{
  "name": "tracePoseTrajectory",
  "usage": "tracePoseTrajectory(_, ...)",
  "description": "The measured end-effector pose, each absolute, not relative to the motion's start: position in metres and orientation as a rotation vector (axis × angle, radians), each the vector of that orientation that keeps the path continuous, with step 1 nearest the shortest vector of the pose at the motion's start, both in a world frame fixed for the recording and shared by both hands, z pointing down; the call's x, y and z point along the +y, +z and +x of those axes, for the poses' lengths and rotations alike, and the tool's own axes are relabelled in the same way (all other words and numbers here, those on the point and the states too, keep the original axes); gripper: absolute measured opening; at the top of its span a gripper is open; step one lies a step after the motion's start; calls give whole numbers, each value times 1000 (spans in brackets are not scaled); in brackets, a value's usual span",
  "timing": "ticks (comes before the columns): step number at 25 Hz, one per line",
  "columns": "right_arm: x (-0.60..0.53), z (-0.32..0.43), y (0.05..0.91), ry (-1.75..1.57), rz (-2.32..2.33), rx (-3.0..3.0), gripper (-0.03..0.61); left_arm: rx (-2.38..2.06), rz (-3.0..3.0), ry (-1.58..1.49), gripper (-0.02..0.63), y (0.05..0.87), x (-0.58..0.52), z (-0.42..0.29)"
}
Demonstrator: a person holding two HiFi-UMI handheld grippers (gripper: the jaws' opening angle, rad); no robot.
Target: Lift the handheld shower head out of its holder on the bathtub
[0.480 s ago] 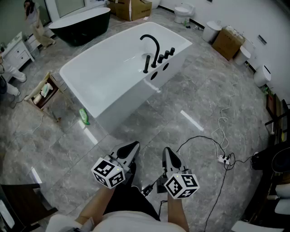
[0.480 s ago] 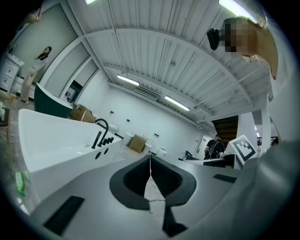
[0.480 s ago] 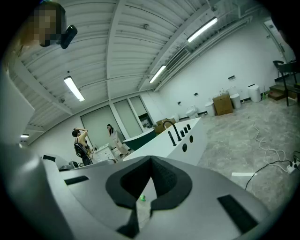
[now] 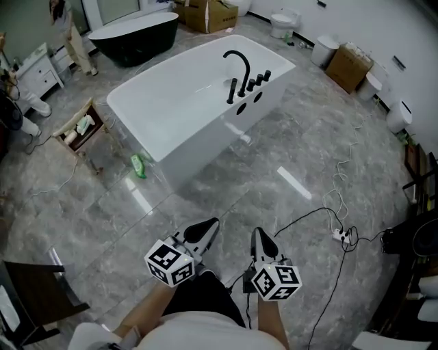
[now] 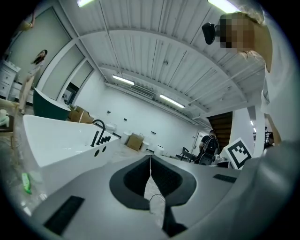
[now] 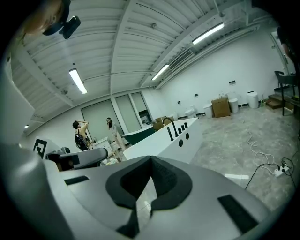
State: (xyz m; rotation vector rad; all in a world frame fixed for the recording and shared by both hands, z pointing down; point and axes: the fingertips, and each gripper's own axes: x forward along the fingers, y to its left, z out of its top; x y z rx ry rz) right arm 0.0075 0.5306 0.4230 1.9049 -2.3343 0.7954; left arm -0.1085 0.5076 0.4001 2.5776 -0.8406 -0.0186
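Both jaws are clenched on nothing, with the left gripper (image 4: 207, 225) and right gripper (image 4: 258, 237) low over the near floor. The shower head (image 4: 232, 90) stands in its holder on the far tub (image 4: 205, 147), well apart. This looks like the approach step: next, walk in and part one gripper's jaws.

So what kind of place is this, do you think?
Probably a bathroom-fixture showroom or warehouse: a white freestanding bathtub sits mid-floor, a dark oval bathtub behind it, and a white ceramic toilet near brown cardboard boxes.
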Motion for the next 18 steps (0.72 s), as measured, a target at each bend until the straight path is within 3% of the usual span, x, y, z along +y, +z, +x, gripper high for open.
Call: tracePoseTrajectory(18, 462, -25, 378, 686, 1795, -2672, 17, -813, 2627, -69, 12, 393, 458, -98)
